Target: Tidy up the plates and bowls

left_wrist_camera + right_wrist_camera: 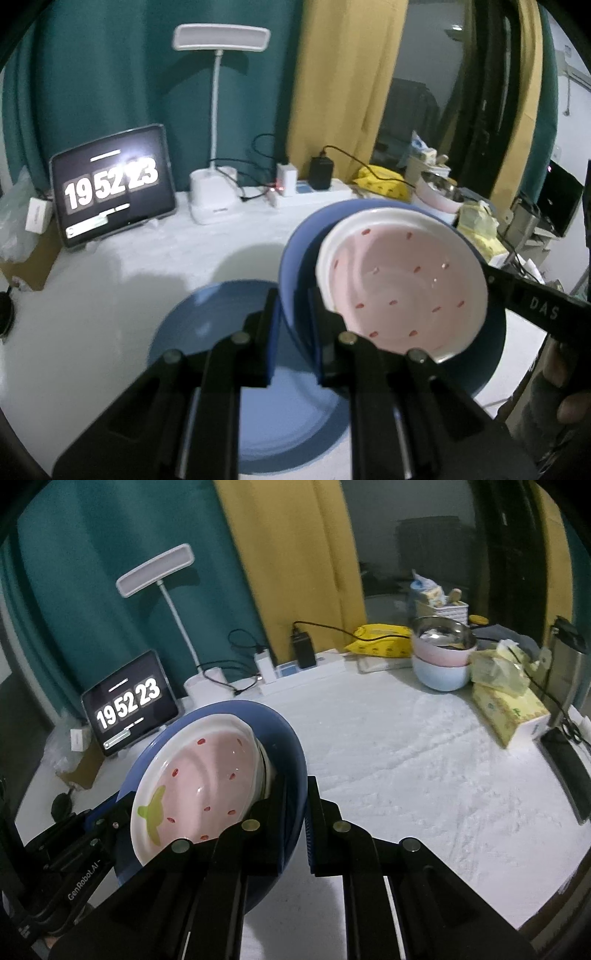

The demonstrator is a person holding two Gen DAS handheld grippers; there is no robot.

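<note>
White table (pixel 406 760), the landmark. Above its near part, a blue bowl (pixel 295 266) is carried tilted, clear of the surface, with a pink strawberry-patterned plate (pixel 402 288) nested inside. A blue plate (pixel 207 332) lies flat on the table below the bowl. Stacked pink and pale-blue bowls (pixel 441 661) stand at the table's far right. Left gripper (pixel 293 332) is clenched on the blue bowl's near rim; right gripper (pixel 295 823) is clenched on the opposite rim.
</note>
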